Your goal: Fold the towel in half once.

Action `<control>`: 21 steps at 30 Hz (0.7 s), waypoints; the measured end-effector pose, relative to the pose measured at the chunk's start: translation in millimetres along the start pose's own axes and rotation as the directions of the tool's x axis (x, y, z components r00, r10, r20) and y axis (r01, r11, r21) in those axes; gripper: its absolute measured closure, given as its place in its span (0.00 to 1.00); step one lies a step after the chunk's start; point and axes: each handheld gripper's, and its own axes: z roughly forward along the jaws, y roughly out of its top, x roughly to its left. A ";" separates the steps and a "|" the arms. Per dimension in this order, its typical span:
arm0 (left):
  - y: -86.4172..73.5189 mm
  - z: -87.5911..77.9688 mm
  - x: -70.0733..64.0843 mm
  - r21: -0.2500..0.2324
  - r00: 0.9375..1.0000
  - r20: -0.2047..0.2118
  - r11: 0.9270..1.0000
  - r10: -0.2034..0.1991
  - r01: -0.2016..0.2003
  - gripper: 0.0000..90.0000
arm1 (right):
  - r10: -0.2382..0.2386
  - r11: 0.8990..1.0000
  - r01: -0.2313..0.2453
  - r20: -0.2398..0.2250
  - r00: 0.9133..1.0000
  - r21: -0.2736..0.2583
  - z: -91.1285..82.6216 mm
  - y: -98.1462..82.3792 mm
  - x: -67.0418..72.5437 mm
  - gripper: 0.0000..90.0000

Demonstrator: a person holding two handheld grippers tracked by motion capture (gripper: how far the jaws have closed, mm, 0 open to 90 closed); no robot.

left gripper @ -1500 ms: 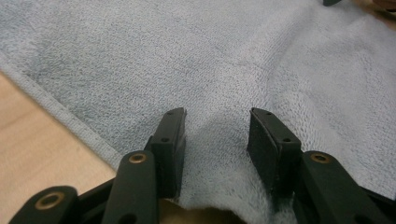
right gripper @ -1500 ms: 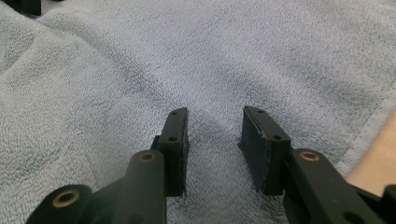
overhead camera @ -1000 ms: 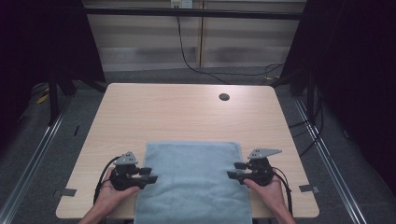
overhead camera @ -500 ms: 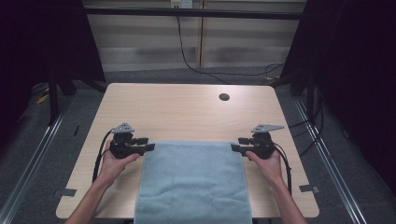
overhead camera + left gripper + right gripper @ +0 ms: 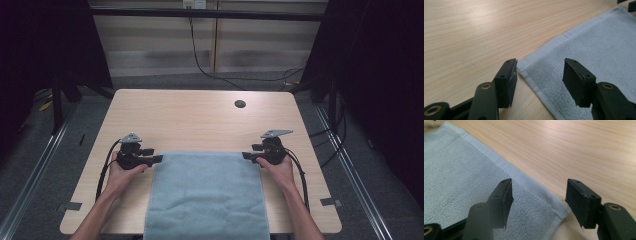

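The light blue towel point(image 5: 207, 195) is spread flat at the near middle of the table point(image 5: 200, 120), its near end hanging over the edge. At its far corners the left gripper point(image 5: 156, 159) and right gripper point(image 5: 248, 156) are held with jaws spread, having just been opening, each corner lying unpinched between them. A corner could be dragged and wrinkled if a jaw catches the hem. Farther off, a dark hole point(image 5: 240, 104) is seen.

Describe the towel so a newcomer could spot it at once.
Start at the light wooden table. On its near half, between the left gripper and right gripper, lies the pale blue towel, spread flat. It is the table's one soft thing, its near end reaching past the table's edge.
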 end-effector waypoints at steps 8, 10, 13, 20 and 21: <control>-2.9 2.4 -0.7 -0.002 1.000 -0.001 1.000 0.002 -0.002 0.47 | -0.055 0.997 0.054 0.017 0.998 0.062 7.4 -8.0 4.2 0.40; -2.5 1.9 -0.2 -0.014 1.000 0.010 1.000 -0.016 0.016 0.47 | -0.097 0.993 0.094 0.047 0.994 0.071 7.5 -9.5 9.1 0.40; -2.0 1.1 -1.0 -0.021 1.000 0.005 1.000 -0.009 0.009 0.47 | -0.116 0.991 0.112 0.062 0.991 0.070 6.7 -12.5 14.1 0.44; 0.2 7.6 -8.7 -0.009 1.000 -0.003 1.000 0.024 -0.024 0.47 | -0.115 0.991 0.115 -0.004 0.993 0.065 4.2 -13.1 18.1 0.82; 0.5 10.1 -10.2 -0.001 1.000 0.000 1.000 0.030 -0.030 0.47 | -0.106 0.993 0.107 -0.020 0.994 0.059 4.7 -13.2 17.7 0.84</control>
